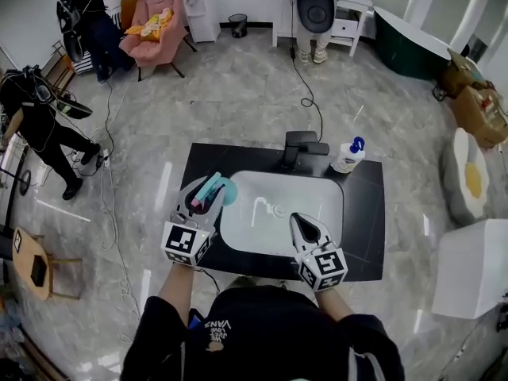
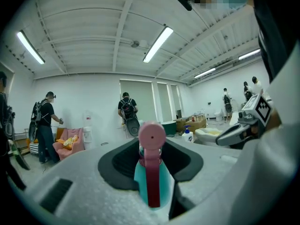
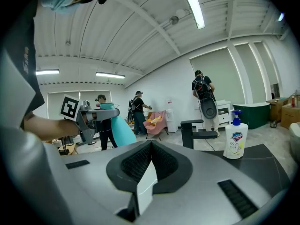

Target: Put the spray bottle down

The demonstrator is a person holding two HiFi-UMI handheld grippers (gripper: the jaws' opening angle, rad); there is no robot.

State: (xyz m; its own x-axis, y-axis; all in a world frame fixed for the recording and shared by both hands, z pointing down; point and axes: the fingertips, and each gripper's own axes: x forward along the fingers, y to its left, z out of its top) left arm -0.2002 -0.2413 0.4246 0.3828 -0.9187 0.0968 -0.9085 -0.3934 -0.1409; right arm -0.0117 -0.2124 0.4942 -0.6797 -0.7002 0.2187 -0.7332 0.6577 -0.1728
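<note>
A teal spray bottle with a pink trigger head sits between the jaws of my left gripper, which is shut on its body. It hangs just above the left rim of the white sink basin. The bottle stands upright in the grip with its pink nozzle facing the camera. My right gripper is over the basin's near right edge with its jaws together and nothing held. In the right gripper view the teal bottle shows at left, carried by the left gripper.
The basin sits in a black countertop with a black faucet at the back. A white soap dispenser with a blue pump stands beside it. A cable runs across the floor, and several people, a pink armchair and furniture stand further off.
</note>
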